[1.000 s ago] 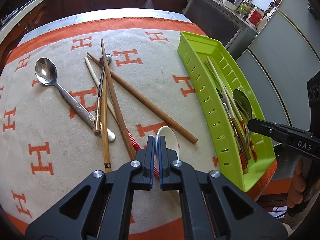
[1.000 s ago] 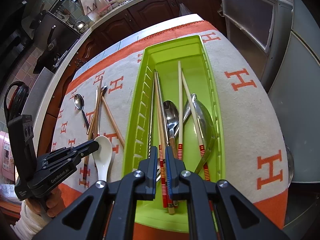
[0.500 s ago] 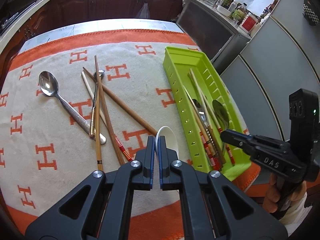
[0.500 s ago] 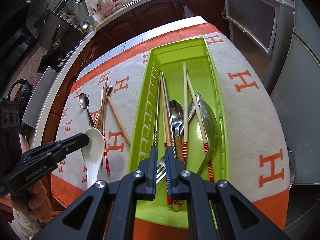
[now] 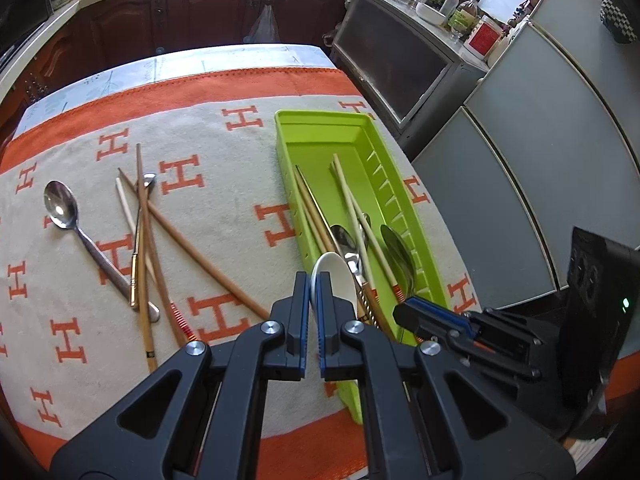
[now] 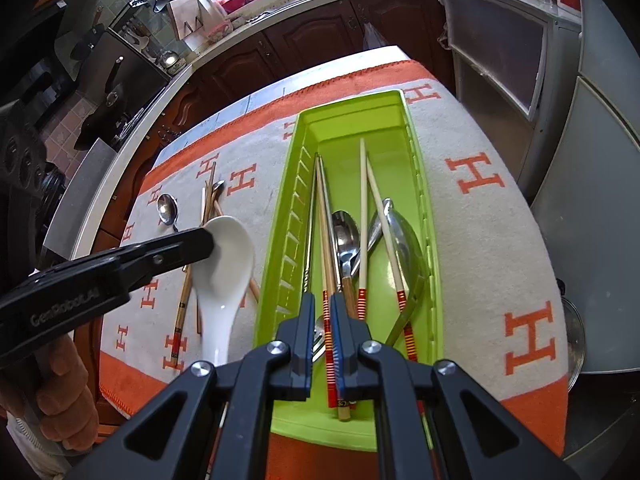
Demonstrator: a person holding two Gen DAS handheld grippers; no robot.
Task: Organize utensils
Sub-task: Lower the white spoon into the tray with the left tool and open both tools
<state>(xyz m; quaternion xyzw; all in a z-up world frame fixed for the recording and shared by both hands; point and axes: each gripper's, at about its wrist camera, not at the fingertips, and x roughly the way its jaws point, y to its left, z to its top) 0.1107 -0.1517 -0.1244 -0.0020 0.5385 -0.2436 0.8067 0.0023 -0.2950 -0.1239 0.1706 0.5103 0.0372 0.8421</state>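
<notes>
Dark kitchen cabinets ring the table (image 5: 240,60), which wears a cream cloth with orange H marks, and we sweep from the left: a steel spoon (image 5: 74,228) lies on the cloth, then a loose tangle of wooden chopsticks (image 5: 160,240) crossing a slim gold-handled utensil, all waiting their turn. Next, mid-air, the white ceramic spoon (image 6: 224,264), pinched at the rim of its bowl by the left claw (image 5: 314,292), jaws nearly together with only that thin rim between them. Its handle trails down and back toward the person, long axis roughly parallel to the green tray (image 5: 320,128). And there's the key relation: the tray sits just to the right of the spoon, its near left wall almost beneath the bowl, so a short carry rightward over that wall looks like all that's needed. Inside, chopsticks and metal spoons already lie lengthwise. Farthest right, the right claw (image 6: 322,320) hovers over the tray's near end, jaws close together and gripping nothing that I can see.
</notes>
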